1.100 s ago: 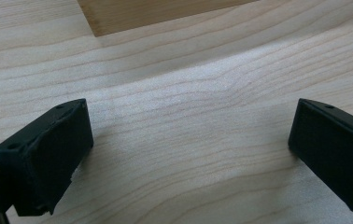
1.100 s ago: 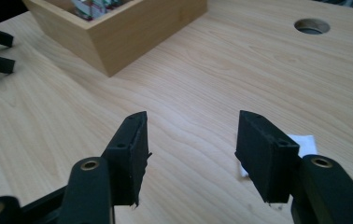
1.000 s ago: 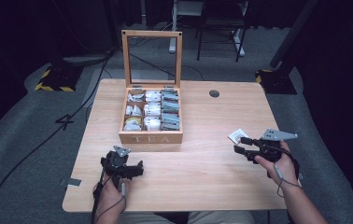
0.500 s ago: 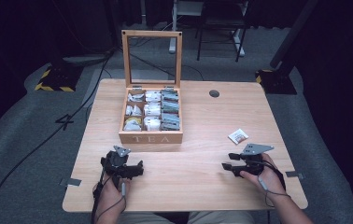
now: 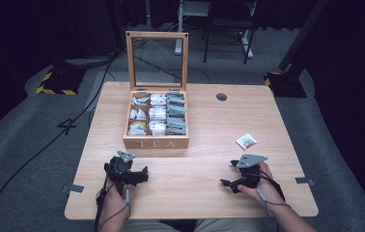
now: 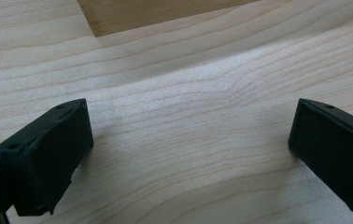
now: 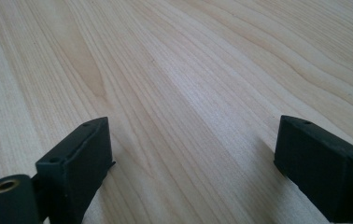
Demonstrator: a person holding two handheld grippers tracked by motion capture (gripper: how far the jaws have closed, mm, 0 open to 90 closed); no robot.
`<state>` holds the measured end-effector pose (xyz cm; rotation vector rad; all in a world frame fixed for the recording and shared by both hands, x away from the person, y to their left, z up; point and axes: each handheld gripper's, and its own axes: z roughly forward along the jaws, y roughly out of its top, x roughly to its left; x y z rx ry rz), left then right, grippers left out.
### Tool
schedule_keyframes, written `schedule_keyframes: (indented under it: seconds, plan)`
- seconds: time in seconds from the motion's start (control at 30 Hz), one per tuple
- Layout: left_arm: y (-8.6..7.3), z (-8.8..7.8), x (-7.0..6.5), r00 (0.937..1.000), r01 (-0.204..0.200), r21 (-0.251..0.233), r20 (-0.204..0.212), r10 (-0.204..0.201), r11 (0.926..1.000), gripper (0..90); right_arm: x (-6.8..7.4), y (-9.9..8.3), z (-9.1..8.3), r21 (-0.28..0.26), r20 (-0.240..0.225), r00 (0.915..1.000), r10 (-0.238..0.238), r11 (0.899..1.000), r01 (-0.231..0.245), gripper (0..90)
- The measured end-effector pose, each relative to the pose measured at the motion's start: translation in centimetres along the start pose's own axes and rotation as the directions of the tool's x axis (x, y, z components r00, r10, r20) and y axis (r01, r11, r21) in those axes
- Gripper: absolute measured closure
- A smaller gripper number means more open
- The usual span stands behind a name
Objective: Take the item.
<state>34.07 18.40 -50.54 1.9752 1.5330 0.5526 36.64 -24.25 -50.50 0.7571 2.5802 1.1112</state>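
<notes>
While both hands are resting on the table (image 5: 190,193) | left gripper (image 5: 144,174) is sitting near the tea box's (image 5: 156,143) front-left corner, jaws wide, empty | right gripper (image 5: 229,173), jaws just opening wide, empty | tea bag (image 5: 246,141) is lying right of the tea box, apart from both

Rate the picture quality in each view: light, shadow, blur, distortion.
High view: table evenly lit, surroundings very dark, image soft, tea box packets indistinct. Left gripper view: wood grain bows as from a wide lens, left gripper jaws blurred at the edges, soft shadows beneath. Right gripper view: grain sharp mid-frame, right gripper jaws soft.
</notes>
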Motion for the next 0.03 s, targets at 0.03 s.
schedule_keyframes:
  seconds: [0.03]
  plan:
    - [0.00,0.00,0.00,1.0000,0.000,0.000,0.000,0.000,1.0000,0.3,-0.01,0.00,0.00,0.000,-0.001,1.0000,0.000,1.000,0.000,11.1]
